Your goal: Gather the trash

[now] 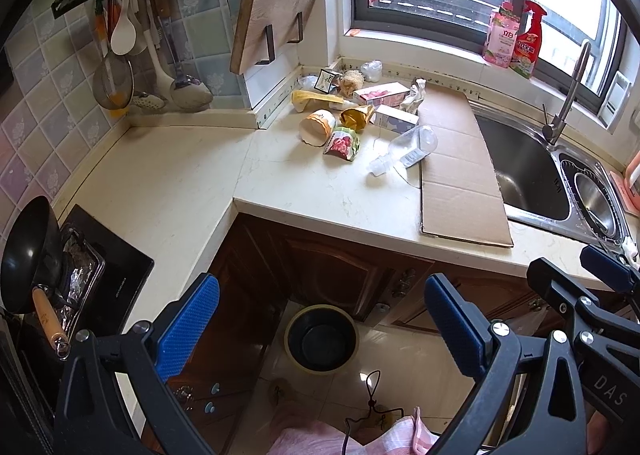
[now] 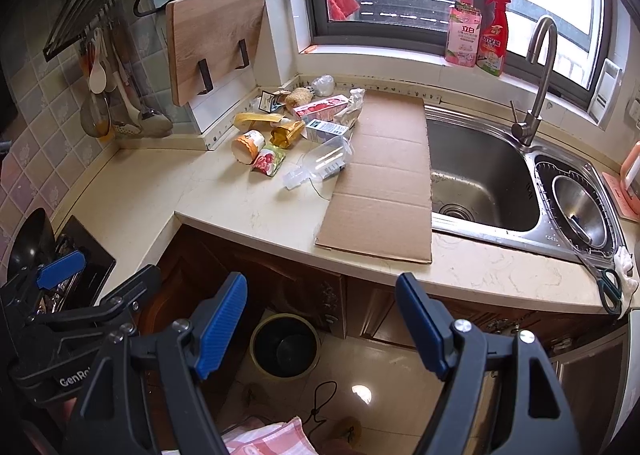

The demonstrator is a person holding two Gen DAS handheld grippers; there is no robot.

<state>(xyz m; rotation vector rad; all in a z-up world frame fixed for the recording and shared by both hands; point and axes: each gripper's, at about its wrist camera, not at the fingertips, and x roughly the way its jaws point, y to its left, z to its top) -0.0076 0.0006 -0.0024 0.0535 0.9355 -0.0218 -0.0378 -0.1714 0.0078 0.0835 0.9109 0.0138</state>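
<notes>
A pile of trash lies at the back of the counter: a clear plastic bottle [image 1: 408, 151] [image 2: 320, 163], a red snack packet [image 1: 342, 143] [image 2: 269, 161], a paper cup [image 1: 316, 127] [image 2: 248, 145], a gold wrapper [image 1: 356, 117], cartons [image 1: 382, 93] [image 2: 320, 107] and crumpled paper [image 1: 416, 95]. A flat cardboard sheet [image 1: 460, 171] [image 2: 384, 179] lies beside the sink. A dark bin [image 1: 322, 339] [image 2: 285, 347] stands on the floor below. My left gripper [image 1: 322, 329] is open and empty above the bin. My right gripper [image 2: 320, 325] is open and empty, beside the left.
A steel sink [image 2: 480, 175] with tap [image 2: 536, 75] is to the right. Scissors [image 2: 608, 287] lie on the counter's front right edge. A wok [image 1: 28, 255] sits on the stove at left. A cutting board [image 2: 212, 39] and utensils [image 1: 124, 55] hang on the wall.
</notes>
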